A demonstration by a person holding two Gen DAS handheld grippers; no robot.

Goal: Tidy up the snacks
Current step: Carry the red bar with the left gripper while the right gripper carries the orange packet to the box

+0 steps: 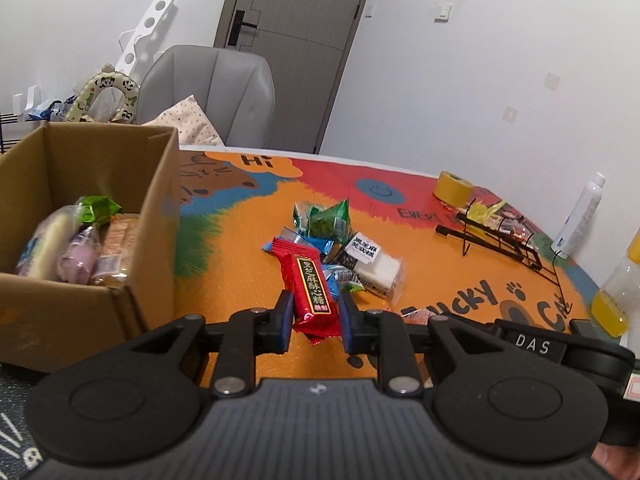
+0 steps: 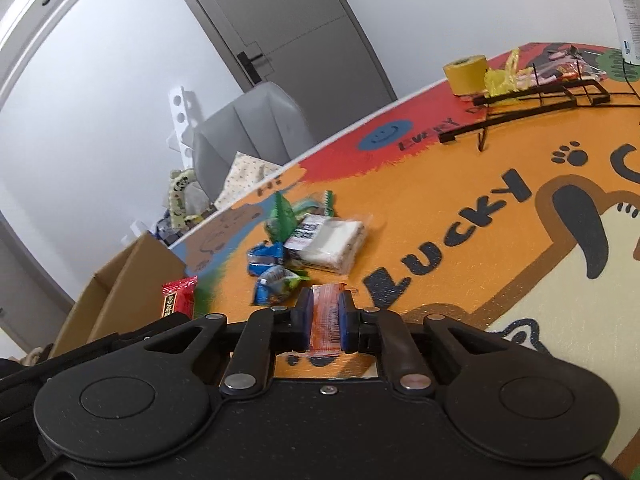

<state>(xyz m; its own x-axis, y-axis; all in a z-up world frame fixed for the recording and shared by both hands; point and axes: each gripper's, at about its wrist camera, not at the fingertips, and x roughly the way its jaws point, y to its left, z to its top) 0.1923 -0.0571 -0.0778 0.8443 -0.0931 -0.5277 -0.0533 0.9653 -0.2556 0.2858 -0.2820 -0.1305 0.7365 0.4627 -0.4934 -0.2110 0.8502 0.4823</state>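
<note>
One box, one tape roll, one rack.

Left gripper: matte black body, ribbed grey centre plate, two round black discs, silver pivot screws on the linkage arms, blue pads on the fingers. Right gripper: same build, blue pads; white "DAS" lettering on its side.

Table with bright orange/red cartoon mat, "LUCKY" lettering. On it: open cardboard box at left edge, loose pile of snack packets mid-mat (green, blue, one white/clear), yellow tape roll far side, black wire rack just beside tape, white spray bottle and bottle of yellow liquid at right edge.
</note>
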